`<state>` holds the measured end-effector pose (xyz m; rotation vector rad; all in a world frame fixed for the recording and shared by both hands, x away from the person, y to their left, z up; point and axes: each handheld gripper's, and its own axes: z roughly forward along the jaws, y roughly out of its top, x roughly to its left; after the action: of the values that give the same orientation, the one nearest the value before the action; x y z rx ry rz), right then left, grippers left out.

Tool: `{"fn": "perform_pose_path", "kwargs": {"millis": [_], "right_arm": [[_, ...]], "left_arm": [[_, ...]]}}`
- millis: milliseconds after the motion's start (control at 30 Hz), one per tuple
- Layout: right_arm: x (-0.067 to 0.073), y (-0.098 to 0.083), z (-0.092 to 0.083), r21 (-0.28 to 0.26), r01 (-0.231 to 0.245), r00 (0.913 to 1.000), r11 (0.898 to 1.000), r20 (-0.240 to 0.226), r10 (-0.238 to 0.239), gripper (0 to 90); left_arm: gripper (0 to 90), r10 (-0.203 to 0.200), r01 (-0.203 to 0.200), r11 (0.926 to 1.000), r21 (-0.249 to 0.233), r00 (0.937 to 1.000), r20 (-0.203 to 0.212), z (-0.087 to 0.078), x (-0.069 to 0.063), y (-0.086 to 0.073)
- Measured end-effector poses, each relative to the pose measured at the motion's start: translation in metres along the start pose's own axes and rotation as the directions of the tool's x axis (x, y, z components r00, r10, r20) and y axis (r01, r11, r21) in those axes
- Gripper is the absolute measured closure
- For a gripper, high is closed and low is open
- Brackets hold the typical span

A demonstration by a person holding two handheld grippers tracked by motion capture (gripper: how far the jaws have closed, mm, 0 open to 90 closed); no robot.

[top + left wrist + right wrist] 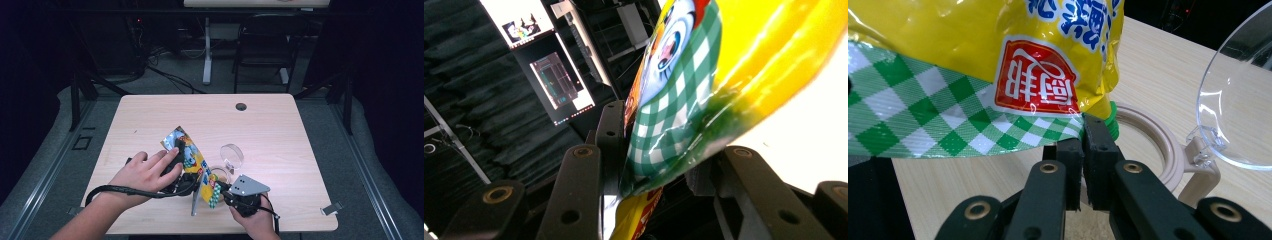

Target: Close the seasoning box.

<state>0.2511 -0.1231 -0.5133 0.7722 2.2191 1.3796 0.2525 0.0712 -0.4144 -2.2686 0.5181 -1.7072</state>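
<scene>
Tabletop (150, 115) of pale wood spreads below me, and I work at its near edge. Above that edge I hold a yellow pouch (192, 159) with a green-and-white checked border, off the wood and slanting, its upper end toward the left and its lower end toward the right. My left gripper (186, 172) has it from the left side: in the left gripper view the checked part of the pouch (674, 135) sits between my fingers (611, 140), which are clenched on it. My right gripper (224, 192) takes the lower corner; in the right gripper view my fingers (1100, 150) are pressed together on the checked bottom seam of the pouch (998, 75), just under a red label. Behind the pouch, on the wood, stands a clear round lid (232, 155) hinged upright on a beige ring-shaped container (1158, 145), just beside my right gripper.
</scene>
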Motion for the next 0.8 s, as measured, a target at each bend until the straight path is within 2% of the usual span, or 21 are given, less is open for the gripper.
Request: {"fn": "perform_pose_path", "kwargs": {"millis": [400, 800], "right_arm": [[-0.0029, -0.0004, 0.0003, 0.009, -0.020, 0.9996, 1.000, -0.018, 0.020, 87.0], [-0.0038, -0.0003, 0.0001, 0.013, -0.033, 0.9993, 0.999, -0.019, 0.033, 87.0]], "left_arm": [[66.1, -0.002, 0.002, 1.0000, -0.003, 0.9999, 0.012, 0.0009, -0.0001, 0.0004], [66.1, -0.003, 0.003, 1.0000, -0.005, 1.0000, 0.004, 0.0018, 0.0000, 0.0017]]}}
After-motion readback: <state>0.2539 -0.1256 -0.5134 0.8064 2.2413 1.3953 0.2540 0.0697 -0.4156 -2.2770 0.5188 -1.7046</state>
